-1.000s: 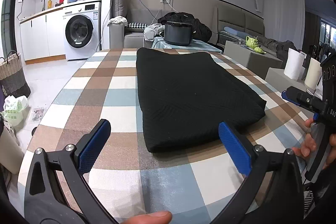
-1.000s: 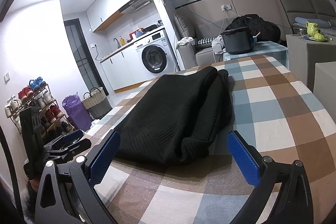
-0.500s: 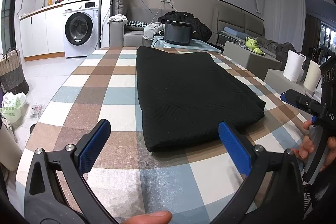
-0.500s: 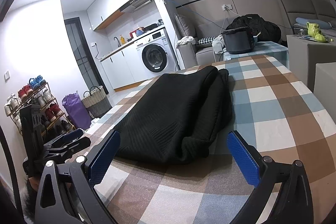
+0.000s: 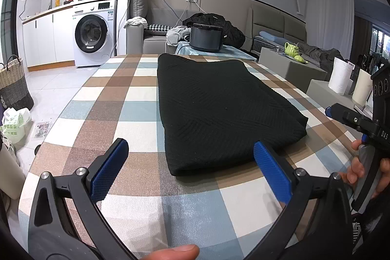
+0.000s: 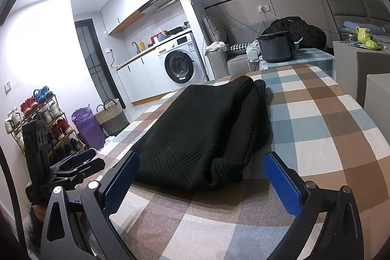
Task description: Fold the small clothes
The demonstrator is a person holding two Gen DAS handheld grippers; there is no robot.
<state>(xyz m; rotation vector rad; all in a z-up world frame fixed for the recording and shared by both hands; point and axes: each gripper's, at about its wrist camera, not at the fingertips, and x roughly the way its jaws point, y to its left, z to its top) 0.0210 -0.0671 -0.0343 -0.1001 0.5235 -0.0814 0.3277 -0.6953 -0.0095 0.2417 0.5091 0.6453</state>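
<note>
A black knit garment (image 5: 219, 109) lies folded into a long rectangle on the checked tablecloth (image 5: 117, 113). It also shows in the right wrist view (image 6: 207, 138), with a doubled edge at its near right. My left gripper (image 5: 190, 150) is open and empty, just short of the garment's near end. My right gripper (image 6: 202, 165) is open and empty, at the garment's near corner. Each gripper shows in the other's view: the right one (image 5: 341, 113) at the table's right edge, the left one (image 6: 80, 162) at the left.
A dark rice cooker (image 5: 206, 37) stands on a small table beyond the far end. A washing machine (image 5: 93, 34), a woven basket (image 5: 13, 84) and bags sit on the floor to the left. A grey side table (image 5: 292, 65) and white rolls (image 5: 342, 74) stand to the right.
Both grippers have stayed open and nearly still. The garment has not moved.
</note>
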